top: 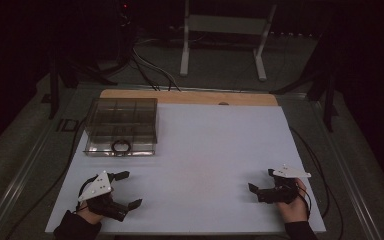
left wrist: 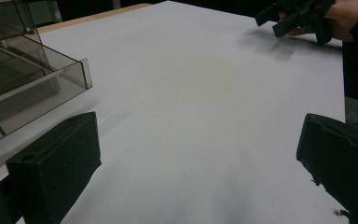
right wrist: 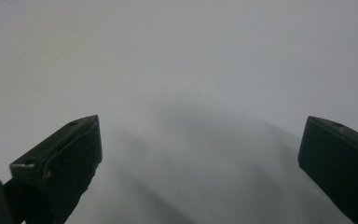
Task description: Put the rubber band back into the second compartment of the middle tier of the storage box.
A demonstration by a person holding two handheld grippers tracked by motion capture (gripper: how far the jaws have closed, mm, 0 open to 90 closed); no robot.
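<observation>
A smoky clear plastic box (top: 121, 126) with several compartments stands at the back left of the white table (top: 210, 150). A black ring (top: 121, 146) lies in its front row. My left gripper (top: 130, 189) rests near the front left edge, open, with nothing between its jaws. In the left gripper view that gripper (left wrist: 200, 140) points across bare table, with the box (left wrist: 23, 79) at the left. My right gripper (top: 261, 180) is held near the front right edge, open and empty. It also appears far off in the left gripper view (left wrist: 298, 18). Its own view has the right gripper (right wrist: 200, 140) over plain white surface.
A wooden strip (top: 190, 96) runs along the table's far edge. Beyond it on the dark floor stand a white metal frame (top: 224, 30) and several cables (top: 150, 72). Cables also trail along the table's right side (top: 316, 160).
</observation>
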